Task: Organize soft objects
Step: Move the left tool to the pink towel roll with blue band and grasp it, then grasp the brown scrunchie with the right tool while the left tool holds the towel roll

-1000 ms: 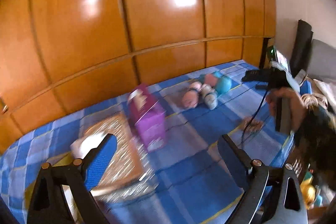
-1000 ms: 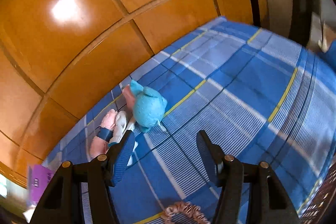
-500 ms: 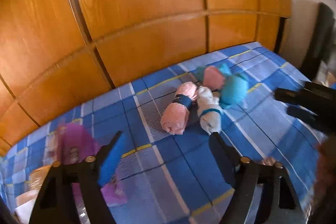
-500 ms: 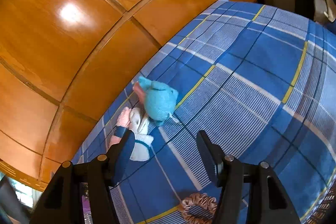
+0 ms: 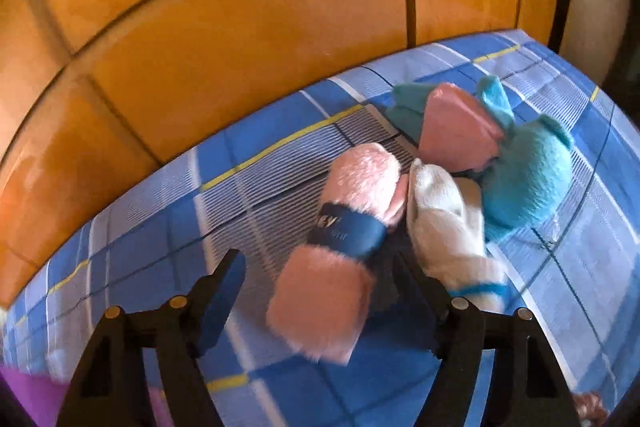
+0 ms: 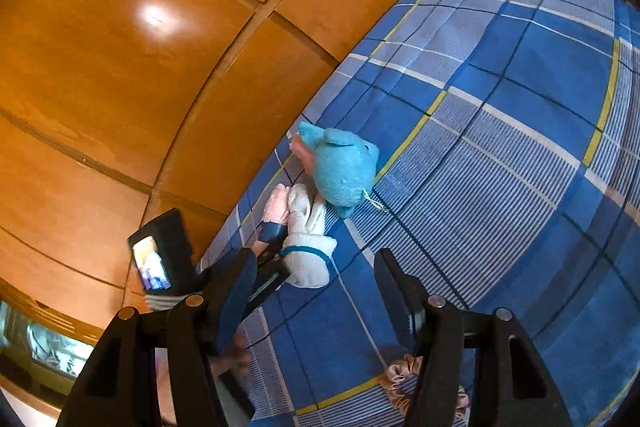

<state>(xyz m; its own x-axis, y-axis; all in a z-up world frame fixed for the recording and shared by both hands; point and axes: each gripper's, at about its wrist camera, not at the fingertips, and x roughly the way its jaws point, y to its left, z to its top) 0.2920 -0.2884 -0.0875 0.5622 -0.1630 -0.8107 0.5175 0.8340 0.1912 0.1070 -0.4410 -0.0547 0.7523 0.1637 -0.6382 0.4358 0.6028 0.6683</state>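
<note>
The left hand-held gripper (image 5: pixel 316 291) has closed in on the pink rolled sock (image 5: pixel 344 251) and now straddles it, jaws wide, so a grasp looks imminent. The white roll (image 5: pixel 448 227) and blue plush (image 5: pixel 524 179) lie just beyond on the bed (image 5: pixel 140 247). Only the right view shows the scrunchie (image 6: pixel 404 379) beneath the wide, empty right hand-held gripper (image 6: pixel 316 291).

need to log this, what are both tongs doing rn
left tongs: open, straddling the pink fuzzy roll, not closed on it.
right tongs: open, holding nothing.
</note>
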